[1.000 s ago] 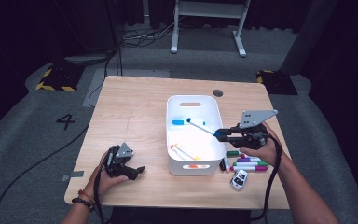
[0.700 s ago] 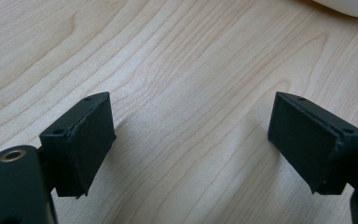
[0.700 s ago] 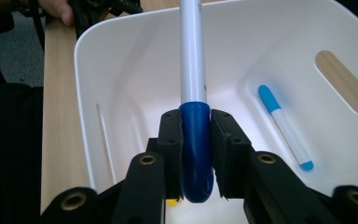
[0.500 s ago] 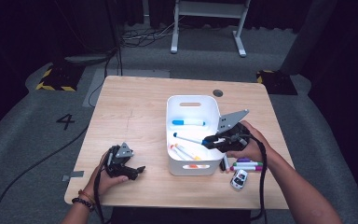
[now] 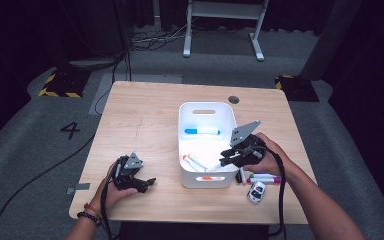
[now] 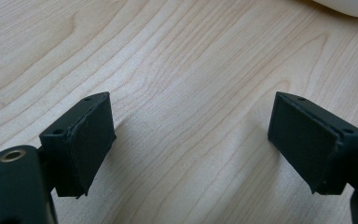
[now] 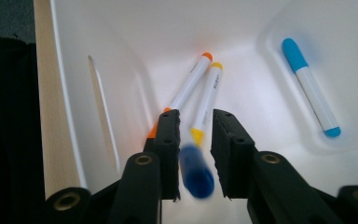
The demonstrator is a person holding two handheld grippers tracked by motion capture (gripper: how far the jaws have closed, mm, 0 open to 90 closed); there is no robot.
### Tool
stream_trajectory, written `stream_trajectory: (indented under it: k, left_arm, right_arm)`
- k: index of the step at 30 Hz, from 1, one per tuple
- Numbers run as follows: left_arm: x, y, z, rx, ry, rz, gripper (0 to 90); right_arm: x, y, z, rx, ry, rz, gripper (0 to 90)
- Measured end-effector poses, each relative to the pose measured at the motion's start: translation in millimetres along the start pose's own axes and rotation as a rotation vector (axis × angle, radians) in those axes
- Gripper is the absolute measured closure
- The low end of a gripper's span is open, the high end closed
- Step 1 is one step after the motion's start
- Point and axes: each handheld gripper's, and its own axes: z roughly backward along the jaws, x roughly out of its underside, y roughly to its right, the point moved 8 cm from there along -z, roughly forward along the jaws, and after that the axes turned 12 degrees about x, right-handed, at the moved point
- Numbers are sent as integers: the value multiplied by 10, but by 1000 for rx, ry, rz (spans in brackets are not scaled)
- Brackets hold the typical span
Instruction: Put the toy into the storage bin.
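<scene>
My right gripper (image 5: 225,160) (image 7: 196,135) reaches into the near right part of a white bin (image 5: 182,130). A dark blue marker (image 7: 196,173) shows blurred between its jaws, which have just been opening and no longer clamp it. On the bin floor (image 7: 242,51) beneath lie an orange-capped marker (image 7: 186,88) and a yellow-capped marker (image 7: 208,95), with a light blue marker (image 5: 202,131) (image 7: 310,88) farther back. My left gripper (image 5: 147,182) (image 6: 191,144) rests on the wooden table (image 5: 140,125) at the near left, open, with bare wood between its pads.
Several markers (image 5: 265,177) and a small white toy car (image 5: 256,191) lie on the table right of the bin, near my right hand. A round grommet (image 5: 234,99) sits behind the bin. Cables trail off the table's near edge.
My right gripper carried the dark blue marker leftward and down from above the bin's right rim into the bin. The marker is now loose between its jaws. The left gripper stayed put.
</scene>
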Motion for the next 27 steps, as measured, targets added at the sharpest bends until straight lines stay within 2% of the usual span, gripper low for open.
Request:
stream_trajectory:
  k: [2, 4, 5, 6, 7, 8, 11, 14, 19, 20, 22, 27]
  left_arm:
    - [1, 2, -1, 2, -1, 1, 147]
    - [1, 3, -1, 3, 0, 2, 147]
    - [1, 3, -1, 3, 0, 2, 147]
    - [1, 3, -1, 3, -1, 2, 147]
    - [1, 3, -1, 3, -1, 2, 147]
    - [1, 3, -1, 3, -1, 2, 147]
    - [1, 2, -1, 2, -1, 1, 147]
    - [1, 4, -1, 3, -1, 2, 147]
    - [1, 1, 0, 1, -1, 1, 148]
    - [1, 2, -1, 2, -1, 2, 148]
    - [1, 1, 0, 1, 0, 1, 147]
    - [0, -1, 0, 0, 0, -1, 148]
  right_arm:
    - [6, 15, 22, 5, 9, -5, 704]
    - [21, 64, 86, 30, 46, -29, 674]
    - [21, 64, 86, 30, 46, -29, 674]
    - [40, 90, 152, 39, 82, -48, 656]
    - [40, 90, 152, 39, 82, -48, 656]
    - [67, 109, 213, 61, 102, -70, 643]
    - [96, 117, 283, 76, 128, -88, 631]
    - [161, 153, 400, 115, 179, -115, 608]
    - [248, 149, 501, 127, 222, -149, 575]
    - [289, 169, 542, 139, 239, -171, 558]
    - [333, 200, 590, 146, 258, -185, 554]
    - [435, 252, 668, 157, 277, -208, 554]
